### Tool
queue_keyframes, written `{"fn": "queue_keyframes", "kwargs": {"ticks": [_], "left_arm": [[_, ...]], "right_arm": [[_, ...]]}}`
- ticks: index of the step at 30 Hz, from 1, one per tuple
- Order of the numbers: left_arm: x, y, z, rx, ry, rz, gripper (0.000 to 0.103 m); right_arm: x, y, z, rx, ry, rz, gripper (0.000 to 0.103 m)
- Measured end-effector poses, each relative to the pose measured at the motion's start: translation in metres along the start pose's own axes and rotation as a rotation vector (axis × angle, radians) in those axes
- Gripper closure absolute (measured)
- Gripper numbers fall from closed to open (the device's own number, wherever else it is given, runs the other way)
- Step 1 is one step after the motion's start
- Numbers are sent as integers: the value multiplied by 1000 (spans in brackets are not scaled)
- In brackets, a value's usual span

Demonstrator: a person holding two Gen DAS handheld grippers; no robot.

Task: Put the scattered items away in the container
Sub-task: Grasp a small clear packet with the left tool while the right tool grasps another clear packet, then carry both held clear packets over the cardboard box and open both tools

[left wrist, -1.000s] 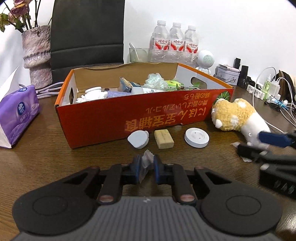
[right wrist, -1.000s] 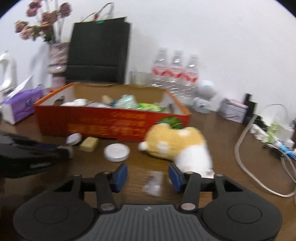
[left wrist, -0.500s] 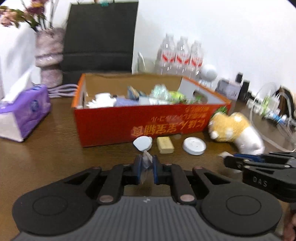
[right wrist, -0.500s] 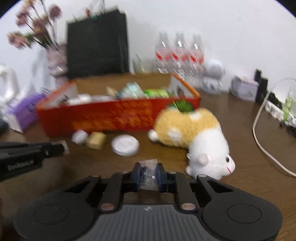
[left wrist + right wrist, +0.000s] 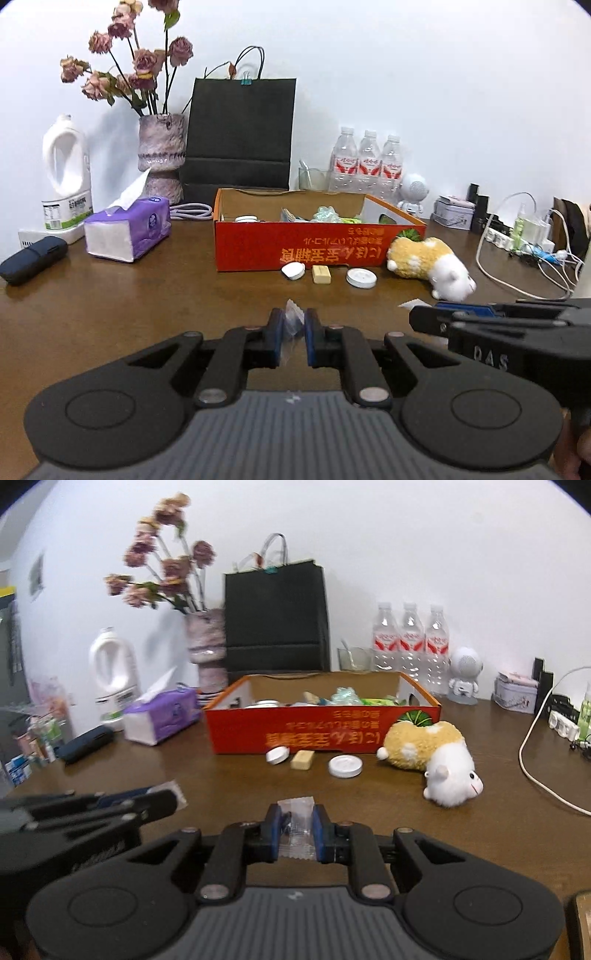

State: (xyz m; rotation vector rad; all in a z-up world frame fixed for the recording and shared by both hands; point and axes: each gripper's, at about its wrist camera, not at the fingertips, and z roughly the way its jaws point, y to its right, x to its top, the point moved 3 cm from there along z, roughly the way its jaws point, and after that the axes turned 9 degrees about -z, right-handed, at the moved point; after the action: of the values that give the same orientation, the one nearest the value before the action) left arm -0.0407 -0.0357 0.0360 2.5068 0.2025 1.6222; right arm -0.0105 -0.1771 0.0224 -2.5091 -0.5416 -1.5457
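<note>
Pinching clear wrappers, left tongs (image 5: 294,332) on one (image 5: 291,326), right tongs (image 5: 296,829) on another (image 5: 298,830)

A plain white wall (image 5: 406,74) rises behind my dark brown wood-grain counter (image 5: 129,295), evenly lit, with soft shadows falling on the wall. Against it stand a mottled vase (image 5: 161,147) of dried roses (image 5: 125,70), a black paper bag (image 5: 240,133) with a clip on its handles, three clear water bottles (image 5: 367,162) and a white jug (image 5: 66,173). A purple tissue pack (image 5: 129,229) sits in front of the vase. To my right, a small white astronaut figure (image 5: 413,194), a tin (image 5: 453,218) and a power strip (image 5: 517,236) trailing white cables (image 5: 517,284) crowd the far edge.
</note>
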Motion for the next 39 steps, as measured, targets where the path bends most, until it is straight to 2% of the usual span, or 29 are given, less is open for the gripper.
{"fn": "queue_keyframes", "kwargs": {"ticks": [4, 11, 15, 20, 24, 29, 31, 33, 35, 39], "left_arm": [[-8, 0, -26, -4, 15, 15, 90], [-25, -5, -70, 2, 95, 22, 90], [-24, -3, -68, -10, 92, 6, 90], [-4, -4, -40, -19, 70, -17, 90], [30, -1, -4, -22, 91, -22, 90], [94, -6, 72, -36, 109, -27, 90], [121, -12, 114, -43, 84, -34, 90], [141, -15, 160, -19, 44, 7, 90], [146, -20, 202, 2, -39, 41, 90], [135, -36, 260, 1, -194, 73, 90]], "right_arm": [[-16, -8, -29, -20, 19, 7, 86], [-36, -18, -84, -60, 126, -31, 86], [-38, -14, -86, -57, 138, -10, 86], [-20, 1, -64, -46, 137, 11, 86], [10, 16, -30, -35, 141, 24, 86], [83, 47, 36, -22, 178, 19, 86], [114, 64, 76, 15, 147, 21, 86], [141, 83, 124, 49, 71, 31, 86], [159, 99, 170, 35, -7, 24, 86], [163, 126, 250, 72, -259, 63, 86]]}}
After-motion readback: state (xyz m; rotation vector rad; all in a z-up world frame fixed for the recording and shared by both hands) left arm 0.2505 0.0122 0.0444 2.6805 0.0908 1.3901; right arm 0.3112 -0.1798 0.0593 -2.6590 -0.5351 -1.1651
